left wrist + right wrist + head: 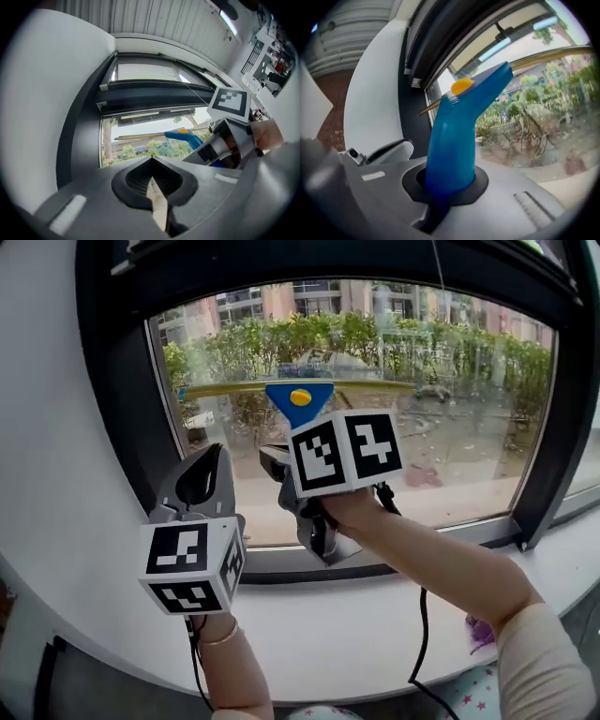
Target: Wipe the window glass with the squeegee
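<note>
A blue squeegee (300, 397) with a yellow button rests its long yellowish blade (225, 388) flat against the upper part of the window glass (459, 437). My right gripper (278, 463) is shut on the squeegee's blue handle (457, 140), which rises straight out from between the jaws. My left gripper (202, 474) hovers lower left, near the dark window frame, and its jaws are shut with nothing in them (152, 180). The left gripper view also catches the squeegee (185, 136) and the right gripper's marker cube (229, 102).
A thick dark frame (122, 381) surrounds the glass. Below it runs a curved white sill (375, 634). A black cable (422, 634) hangs from the right gripper across the sill. Outside are hedges and buildings.
</note>
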{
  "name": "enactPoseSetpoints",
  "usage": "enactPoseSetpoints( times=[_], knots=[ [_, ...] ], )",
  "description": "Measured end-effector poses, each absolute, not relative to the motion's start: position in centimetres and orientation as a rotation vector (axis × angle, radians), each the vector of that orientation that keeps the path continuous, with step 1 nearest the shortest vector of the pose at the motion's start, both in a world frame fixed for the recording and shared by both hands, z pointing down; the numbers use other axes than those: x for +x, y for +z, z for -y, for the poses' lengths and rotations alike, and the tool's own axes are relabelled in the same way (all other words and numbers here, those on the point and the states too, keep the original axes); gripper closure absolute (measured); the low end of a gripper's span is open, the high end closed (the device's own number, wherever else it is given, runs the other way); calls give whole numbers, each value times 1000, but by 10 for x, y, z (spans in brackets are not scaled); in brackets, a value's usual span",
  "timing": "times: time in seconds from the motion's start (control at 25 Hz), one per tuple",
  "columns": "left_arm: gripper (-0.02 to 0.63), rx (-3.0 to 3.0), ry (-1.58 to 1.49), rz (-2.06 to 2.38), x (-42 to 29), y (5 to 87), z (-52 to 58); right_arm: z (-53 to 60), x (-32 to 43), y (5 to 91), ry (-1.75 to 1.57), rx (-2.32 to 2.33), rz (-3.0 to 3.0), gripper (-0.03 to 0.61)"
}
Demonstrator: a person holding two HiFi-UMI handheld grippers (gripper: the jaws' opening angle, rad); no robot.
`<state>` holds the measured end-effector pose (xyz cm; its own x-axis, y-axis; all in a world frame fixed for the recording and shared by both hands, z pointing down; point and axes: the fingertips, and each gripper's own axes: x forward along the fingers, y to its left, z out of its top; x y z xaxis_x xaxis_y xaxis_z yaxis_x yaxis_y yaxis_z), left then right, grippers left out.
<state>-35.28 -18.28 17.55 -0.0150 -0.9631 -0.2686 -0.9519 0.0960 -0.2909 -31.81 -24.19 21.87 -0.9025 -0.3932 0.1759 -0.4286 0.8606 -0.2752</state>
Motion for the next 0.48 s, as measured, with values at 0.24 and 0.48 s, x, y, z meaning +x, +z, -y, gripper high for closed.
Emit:
enactPoseSetpoints(
  times=[0.24, 0.48],
  knots=[
    [612, -1876, -53, -1961, -361, 166, 185, 261, -333, 169, 230, 780, 2903, 551],
    [612, -2029, 53, -1884, -354, 171, 190, 288, -341, 107, -46, 963, 2897, 551]
  ],
)
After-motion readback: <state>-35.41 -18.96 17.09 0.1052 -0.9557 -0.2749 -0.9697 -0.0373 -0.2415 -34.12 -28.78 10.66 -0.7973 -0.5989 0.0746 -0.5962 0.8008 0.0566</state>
